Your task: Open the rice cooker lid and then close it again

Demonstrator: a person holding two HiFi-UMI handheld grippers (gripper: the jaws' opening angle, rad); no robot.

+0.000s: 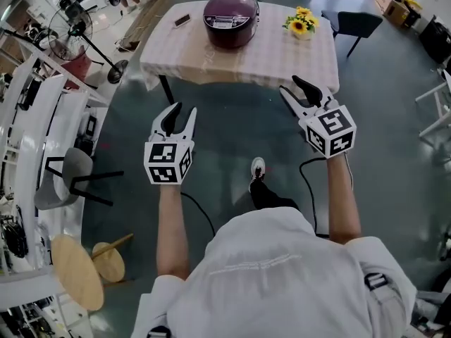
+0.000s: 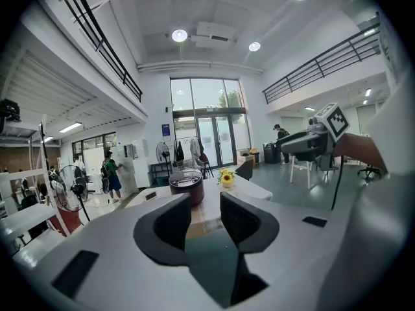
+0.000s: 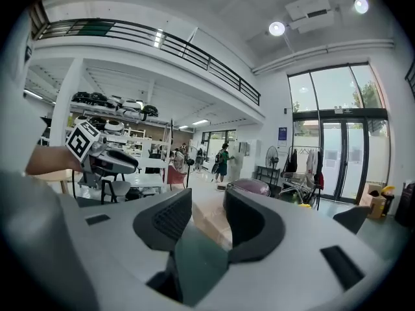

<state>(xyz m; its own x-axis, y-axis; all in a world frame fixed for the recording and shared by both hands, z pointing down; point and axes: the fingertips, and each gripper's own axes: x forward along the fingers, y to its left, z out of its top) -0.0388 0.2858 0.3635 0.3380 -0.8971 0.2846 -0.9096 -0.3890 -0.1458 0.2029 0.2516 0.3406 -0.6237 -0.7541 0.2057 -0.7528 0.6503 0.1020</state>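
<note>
A dark maroon rice cooker (image 1: 231,18) with its lid down stands at the far middle of a table (image 1: 282,55) covered in a pale checked cloth. It shows small past the jaws in the left gripper view (image 2: 187,185) and the right gripper view (image 3: 251,188). Both grippers hang in the air well short of the table, over the floor. My left gripper (image 1: 183,111) (image 2: 204,206) is open and holds nothing. My right gripper (image 1: 289,85) (image 3: 207,203) is open too, with nothing between its jaws, and it sits slightly nearer the table's front edge.
A pot of sunflowers (image 1: 301,23) sits right of the cooker and a small dark object (image 1: 182,20) lies to its left. A black chair (image 1: 356,23) stands at the table's right. A floor fan (image 1: 70,37), a grey chair (image 1: 67,178) and wooden stools (image 1: 77,273) line the left.
</note>
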